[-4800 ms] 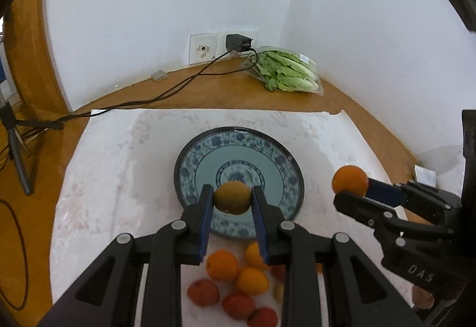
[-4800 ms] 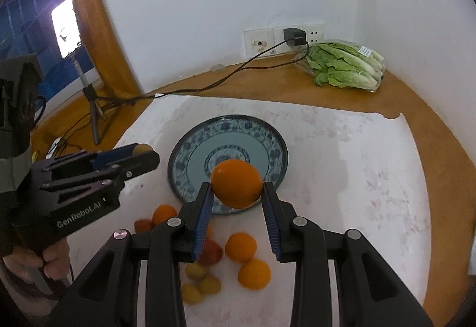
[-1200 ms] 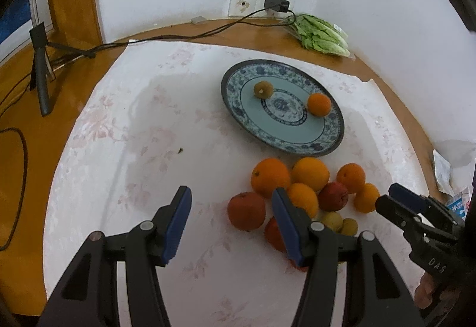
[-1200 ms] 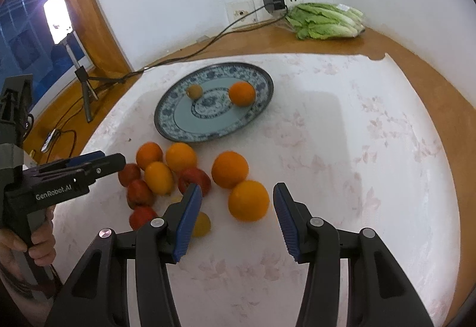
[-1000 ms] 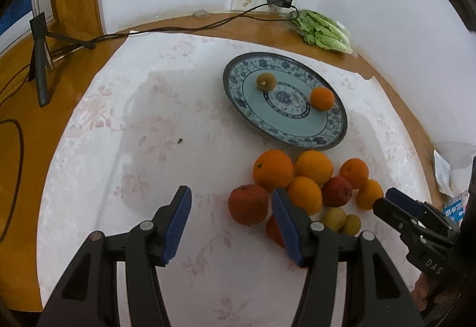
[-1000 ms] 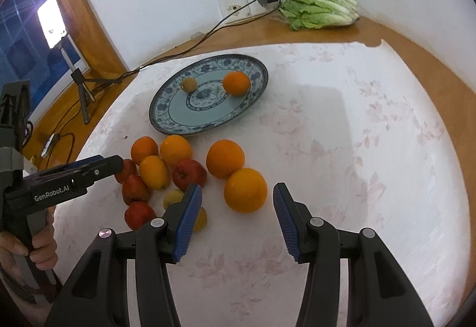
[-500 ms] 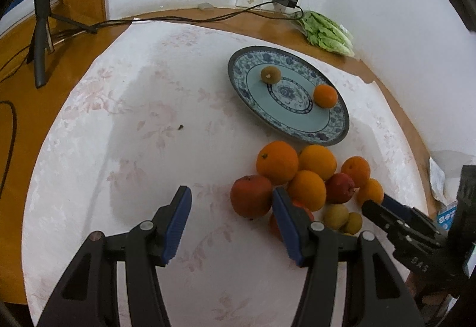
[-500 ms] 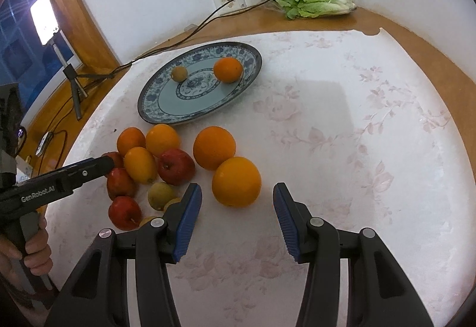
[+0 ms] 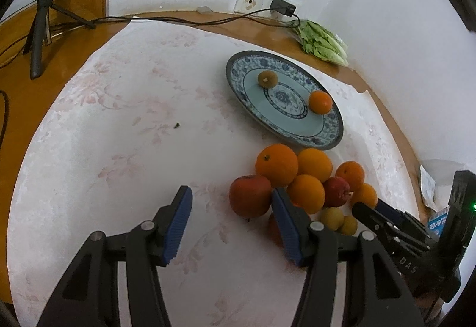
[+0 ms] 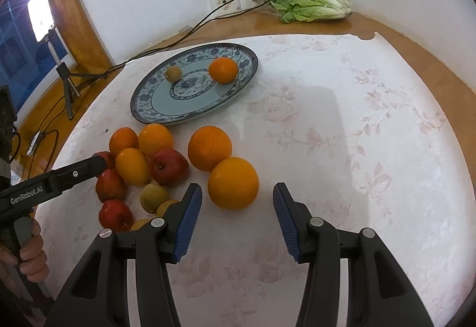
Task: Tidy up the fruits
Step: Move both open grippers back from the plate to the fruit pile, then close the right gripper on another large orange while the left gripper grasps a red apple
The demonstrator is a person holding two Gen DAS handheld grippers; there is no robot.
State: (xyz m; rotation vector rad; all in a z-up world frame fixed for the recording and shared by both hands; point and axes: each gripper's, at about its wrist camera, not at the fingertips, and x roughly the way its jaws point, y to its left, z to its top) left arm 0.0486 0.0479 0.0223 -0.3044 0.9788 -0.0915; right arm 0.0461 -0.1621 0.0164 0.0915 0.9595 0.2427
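Two fruits already lay on the blue-patterned plate (image 10: pixel 251 71): a small brownish kiwi (image 10: pixel 173 73) toward its left and a small orange (image 10: pixel 223 70) toward its right, apart from each other. Seconds earlier each had been clamped in a gripper above that plate, so both drops had gone through and the pair of tools had pulled back toward the loose pile. That pile of oranges, red apples and small yellow fruits sat on the white cloth (image 10: pixel 357 133) just below the plate, in the lower left of the right wrist view.

Nearest the right gripper (image 10: pixel 237 218) was a large orange (image 10: pixel 233 183), lying just beyond its tips and slightly left of centre; the jaws stood wide apart and empty. In the left wrist view the left gripper (image 9: pixel 230 221) was likewise spread and holding nothing, with a red apple (image 9: pixel 250 199) close against the inner side of its right finger (image 9: pixel 285 233).

By my reckoning the next picks were being lined up, most of the sorting undone.

A bagged lettuce (image 10: pixel 312 8) rested at the upper right by the wall.
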